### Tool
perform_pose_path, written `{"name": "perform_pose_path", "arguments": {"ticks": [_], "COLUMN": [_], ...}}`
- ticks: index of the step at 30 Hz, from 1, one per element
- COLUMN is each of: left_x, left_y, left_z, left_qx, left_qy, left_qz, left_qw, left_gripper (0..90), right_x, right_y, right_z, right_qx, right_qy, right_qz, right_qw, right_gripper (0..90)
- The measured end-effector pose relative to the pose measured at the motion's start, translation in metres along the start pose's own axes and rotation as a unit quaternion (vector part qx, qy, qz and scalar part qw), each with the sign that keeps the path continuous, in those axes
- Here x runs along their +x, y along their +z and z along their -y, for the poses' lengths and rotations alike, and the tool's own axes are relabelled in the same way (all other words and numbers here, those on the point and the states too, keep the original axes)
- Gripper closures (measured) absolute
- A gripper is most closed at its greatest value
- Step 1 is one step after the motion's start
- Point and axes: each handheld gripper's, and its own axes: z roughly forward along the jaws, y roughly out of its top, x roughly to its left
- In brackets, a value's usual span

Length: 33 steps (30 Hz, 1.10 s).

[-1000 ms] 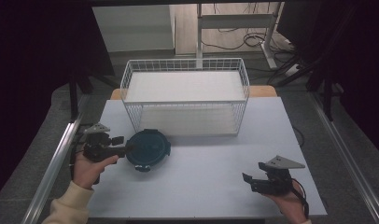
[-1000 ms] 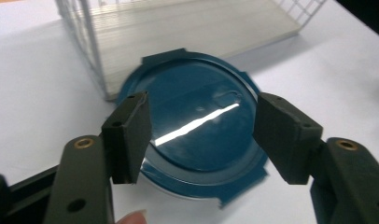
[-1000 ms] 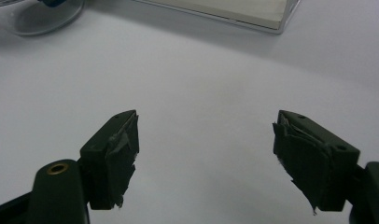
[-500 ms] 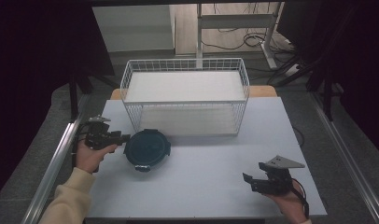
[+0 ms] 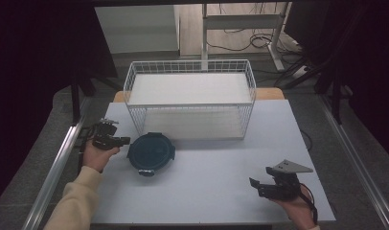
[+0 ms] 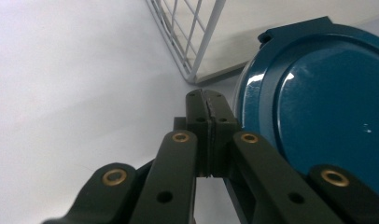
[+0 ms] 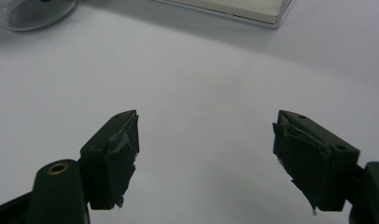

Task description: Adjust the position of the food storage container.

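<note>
Teal, the lidded container (image 5: pixel 151 153) sits untouched near the table's (image 5: pixel 216 187) left edge before the wire basket (image 5: pixel 190 103), left gripper (image 5: pixel 123 141) just clenched empty beside it, right gripper (image 5: pixel 254 184) released, lifting still ahead.

Left tongs (image 6: pixel 208 100): black linkage arms with brass-ringed pivot holes and plain screw holes. Right tongs (image 7: pixel 204 140): black wedge-shaped jaws faced with ragged, worn dark pads; a grey three-cornered plate sits on top. The person's left arm wears a cream long sleeve (image 5: pixel 75 201).
</note>
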Motion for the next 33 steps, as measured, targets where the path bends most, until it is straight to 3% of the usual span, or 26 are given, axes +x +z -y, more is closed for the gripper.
{"name": "perform_pose_path", "arguments": {"ticks": [6,10,14,19,33], "left_x": [0.0029,0.0015,0.0013,0.0067,0.0007], "left_y": [0.0047,0.006,0.0072,0.0082,0.0086], "left_z": [0.0005,0.0007,0.0005,0.0009,0.0015], "left_qx": [0.011,0.012,0.013,0.012,0.014], "left_qy": [0.005,0.012,0.017,0.012,0.016], "left_qz": [0.015,0.011,0.012,0.033,0.036], "left_qw": [0.9998,0.9998,0.9997,0.9993,0.9991], "left_gripper": [89.9,90.0,90.0,90.0,90.0], "right_x": [0.0009,0.001,0.0028,0.0015,0.0027], "right_y": [0.001,0.0008,0.0006,-0.0001,0.0012], "right_z": [-0.0001,-0.0004,-0.001,-0.0012,-0.0014], "right_qx": [0.002,0.0,0.002,0.0,0.001], "right_qy": [-0.003,0.006,-0.005,-0.006,-0.001], "right_qz": [0.001,0.005,0.002,0.001,0.001], "right_qw": [1.0,1.0,1.0,1.0,1.0], "right_gripper": [22.4,22.7,22.7,22.7,22.9]}}
